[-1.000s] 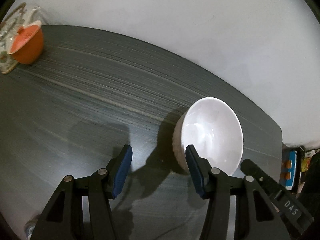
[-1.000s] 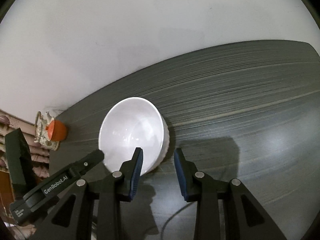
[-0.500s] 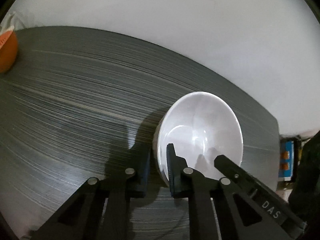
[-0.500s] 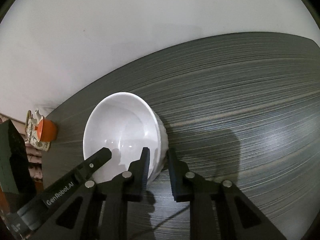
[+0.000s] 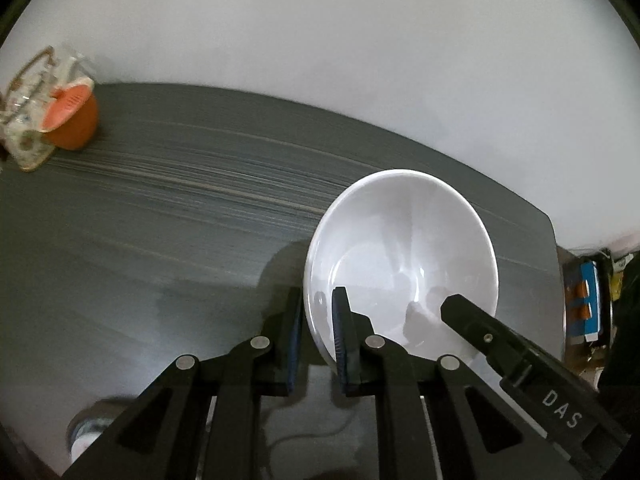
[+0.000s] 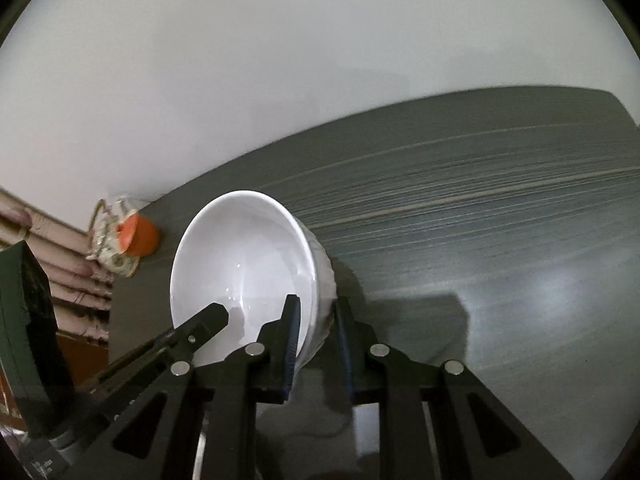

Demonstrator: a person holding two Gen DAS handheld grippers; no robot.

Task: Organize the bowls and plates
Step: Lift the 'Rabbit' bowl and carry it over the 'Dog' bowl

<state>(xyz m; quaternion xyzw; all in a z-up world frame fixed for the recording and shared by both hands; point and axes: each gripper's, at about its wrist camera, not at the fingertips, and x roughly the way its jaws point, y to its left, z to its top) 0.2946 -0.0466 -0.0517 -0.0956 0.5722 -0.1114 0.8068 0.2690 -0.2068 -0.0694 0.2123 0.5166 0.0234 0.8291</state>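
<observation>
A white ribbed bowl (image 5: 404,256) is held over the dark table (image 5: 160,240) by both grippers. My left gripper (image 5: 318,308) is shut on its left rim, one finger inside and one outside. My right gripper (image 6: 316,312) is shut on its right rim in the same way; the bowl (image 6: 248,264) looks raised and tilted in the right wrist view. Each view shows the other gripper's finger reaching into the bowl.
An orange bowl (image 5: 74,118) leans against a patterned dish rack or plate (image 5: 24,136) at the table's far left corner, also in the right wrist view (image 6: 138,234). A white wall stands behind the table. Shelves with clutter (image 5: 588,304) are past the right edge.
Both grippers closed on the bowl's opposite rims. The bowl has since lifted off the table and tilted, with both views pulling back and up.
</observation>
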